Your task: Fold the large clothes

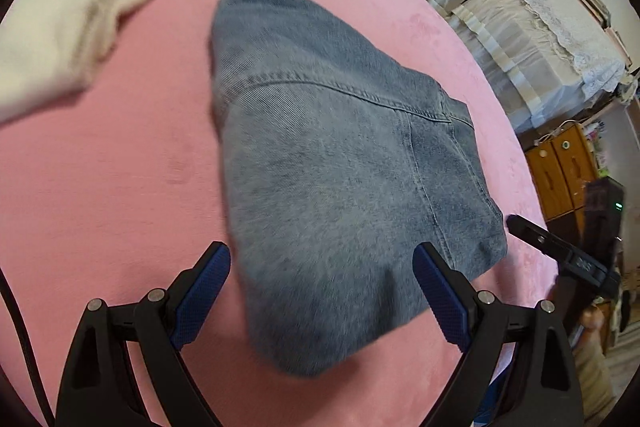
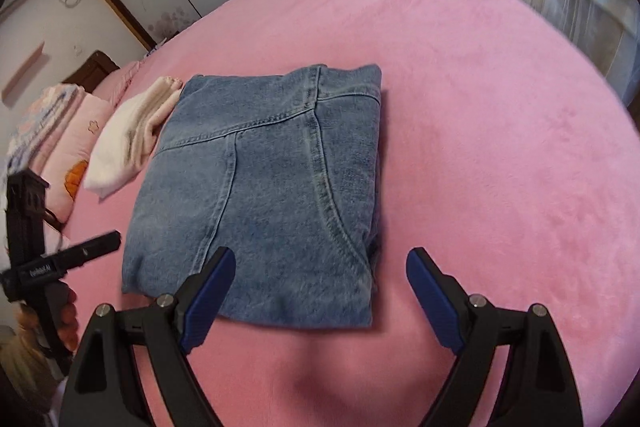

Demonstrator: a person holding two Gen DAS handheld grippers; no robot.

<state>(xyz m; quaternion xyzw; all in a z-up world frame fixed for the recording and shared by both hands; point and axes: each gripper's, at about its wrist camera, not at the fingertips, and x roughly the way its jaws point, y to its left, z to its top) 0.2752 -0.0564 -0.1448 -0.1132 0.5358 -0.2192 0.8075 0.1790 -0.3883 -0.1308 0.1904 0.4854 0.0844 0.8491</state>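
A pair of blue jeans (image 2: 272, 187) lies folded into a flat rectangle on the pink bed (image 2: 500, 147). It also shows in the left wrist view (image 1: 328, 167). My left gripper (image 1: 322, 259) is open and empty, its blue-padded fingers (image 1: 208, 291) spread just above the near edge of the jeans. My right gripper (image 2: 320, 267) is open and empty, hovering at the near edge of the jeans. Each gripper's tip shows at the side of the other's view: the right one (image 1: 560, 247) and the left one (image 2: 72, 259).
A folded cream garment (image 2: 132, 135) lies beside the jeans on the left; it also shows in the left wrist view (image 1: 68, 27). Pillows (image 2: 60, 131) sit at the bed's head. A lace-covered sofa (image 1: 520, 15) and a wooden cabinet (image 1: 560, 171) stand beyond the bed's edge.
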